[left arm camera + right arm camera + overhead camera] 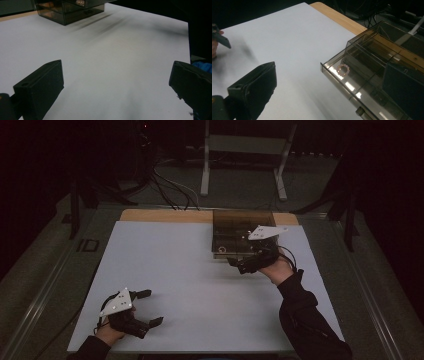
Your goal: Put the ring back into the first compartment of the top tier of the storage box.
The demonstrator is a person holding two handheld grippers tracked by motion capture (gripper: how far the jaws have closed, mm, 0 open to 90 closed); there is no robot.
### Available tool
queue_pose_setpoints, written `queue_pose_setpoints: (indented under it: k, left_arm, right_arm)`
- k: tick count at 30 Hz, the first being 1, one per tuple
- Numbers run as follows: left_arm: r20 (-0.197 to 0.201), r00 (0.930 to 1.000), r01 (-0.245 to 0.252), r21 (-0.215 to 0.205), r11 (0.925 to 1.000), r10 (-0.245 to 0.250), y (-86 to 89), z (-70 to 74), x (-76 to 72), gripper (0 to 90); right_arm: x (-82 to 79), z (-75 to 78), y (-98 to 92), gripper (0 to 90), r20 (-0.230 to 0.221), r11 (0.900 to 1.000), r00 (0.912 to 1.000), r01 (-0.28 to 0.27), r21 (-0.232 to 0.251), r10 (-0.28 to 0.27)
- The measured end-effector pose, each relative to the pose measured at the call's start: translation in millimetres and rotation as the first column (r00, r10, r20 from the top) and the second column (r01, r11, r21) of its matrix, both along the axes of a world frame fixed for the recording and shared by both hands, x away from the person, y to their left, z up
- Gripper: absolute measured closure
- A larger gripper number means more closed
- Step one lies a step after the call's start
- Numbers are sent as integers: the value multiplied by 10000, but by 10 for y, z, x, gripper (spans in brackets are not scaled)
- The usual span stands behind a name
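Observation:
A smoky see-through drawer box (pixel 235 222) stands at the back of the white board (pixel 190 285). Its lowest drawer (pixel 362 92) is pulled out, and a small ring of pink beads (pixel 343 69) lies in it near the front left corner. My right gripper (pixel 242 260) is at the front of the box, open wide. In the right gripper view (pixel 330 77) one jaw hangs over the drawer and the other over the bare board. My left gripper (pixel 151 307) rests open near the front left of the board with nothing between its jaws (pixel 116 75).
A wooden table edge (pixel 165 215) shows behind the board. Beyond it, on the dark floor, are cables (pixel 170 187) and a white metal stand (pixel 242 150). The box (pixel 70 10) appears far off in the left gripper view.

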State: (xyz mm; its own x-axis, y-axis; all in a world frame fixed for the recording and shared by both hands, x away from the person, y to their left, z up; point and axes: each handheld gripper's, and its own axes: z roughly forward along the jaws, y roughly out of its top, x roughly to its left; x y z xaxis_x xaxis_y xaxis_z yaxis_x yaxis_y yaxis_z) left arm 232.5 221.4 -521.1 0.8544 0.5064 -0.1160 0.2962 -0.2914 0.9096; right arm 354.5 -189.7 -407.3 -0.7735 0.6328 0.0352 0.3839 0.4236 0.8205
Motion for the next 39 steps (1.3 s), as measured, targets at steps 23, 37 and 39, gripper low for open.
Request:
queue_pose_setpoints:
  k: [23, 37, 39]
  left_arm:
    - [22, 10000, -1, 67, 10000, 1, -7, 5, -8, 11]
    - [37, 10000, 50, 62, 10000, -50, -7, 7, -11, 12]
    - [32, 10000, 50, 80, 10000, -50, -7, 5, -11, 12]
  right_arm:
    - [-373, -438, -242, 0, -63, 9995, 9995, -304, 84, 305]
    - [-563, -793, -412, 0, -393, 9998, 9991, -170, 95, 174]
    - [-593, -831, -448, 0, -435, 9999, 9990, -113, 97, 117]
